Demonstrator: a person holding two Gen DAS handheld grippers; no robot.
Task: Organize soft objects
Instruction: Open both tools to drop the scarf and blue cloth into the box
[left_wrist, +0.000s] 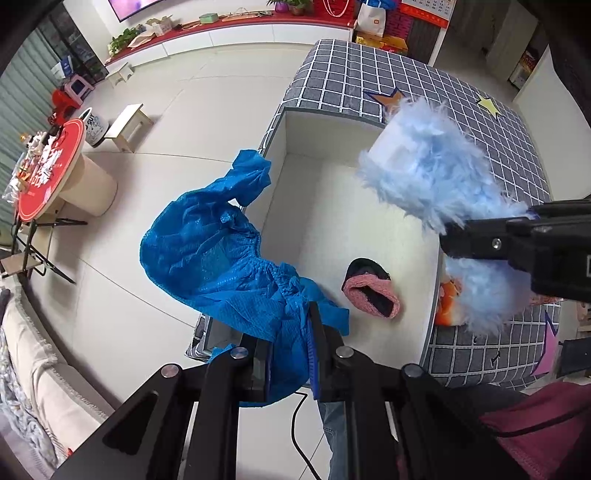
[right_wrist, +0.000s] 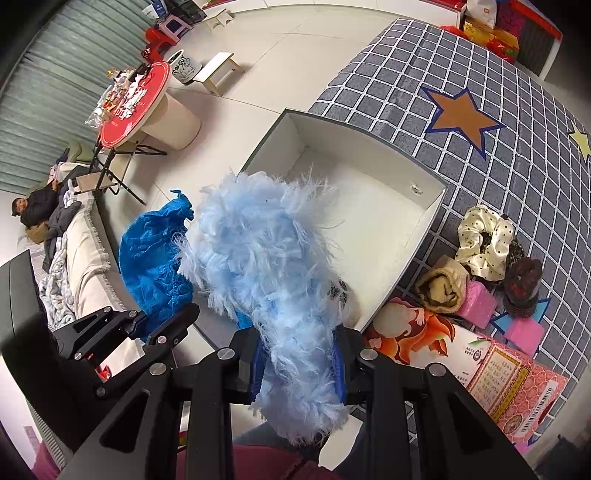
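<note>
Your left claw (left_wrist: 291, 354) is clamped on a blue cover (left_wrist: 221, 258), which hangs over the white box's (left_wrist: 332, 206) left wall. Your right claw (right_wrist: 297, 363) pinches a fluffy slipper (right_wrist: 266, 251) above the box. Inside lies a pink hat (left_wrist: 371, 290). More soft things (right_wrist: 484, 243) sit on the mat (right_wrist: 517, 166).

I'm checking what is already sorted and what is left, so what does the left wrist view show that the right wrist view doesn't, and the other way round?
Only the left wrist view shows the pink and black knitted item lying inside the white box.

Only the right wrist view shows the pile waiting on the checked mat: a dotted scrunchie, a rolled beige cloth and pink foam blocks.

Both show the left gripper shut on the blue shoe cover and the right gripper shut on the fluffy light-blue item.
</note>
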